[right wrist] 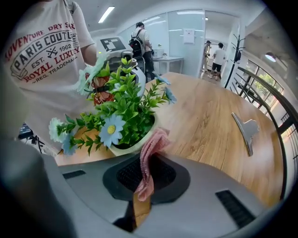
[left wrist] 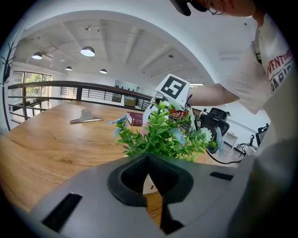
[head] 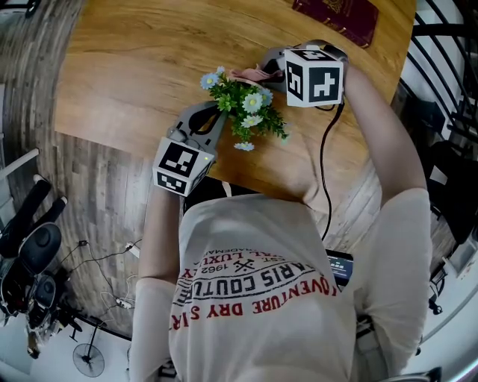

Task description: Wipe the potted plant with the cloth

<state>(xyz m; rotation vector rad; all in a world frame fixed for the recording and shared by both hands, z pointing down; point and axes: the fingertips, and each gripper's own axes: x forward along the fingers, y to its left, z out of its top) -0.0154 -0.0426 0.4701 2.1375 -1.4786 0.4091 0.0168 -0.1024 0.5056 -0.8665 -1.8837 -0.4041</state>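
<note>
Left hand-held gripper: is pointing forward and slightly downward, its jaws meeting tip to tip.
Right hand-held gripper: is tilting steeply downward and towards the left one, its jaws pinching a pink cloth.
Left arm: is reaching straight ahead, forearm bare.
Right arm: is stretching farther forward, forearm bare, with the wrist turning inward.

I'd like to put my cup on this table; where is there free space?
Free: the wide bare wood of the table left of the potted plant in the head view, and the strip between the plant and the red book. Crowded: around the plant, where the left gripper and the right gripper with its pink cloth meet.
</note>
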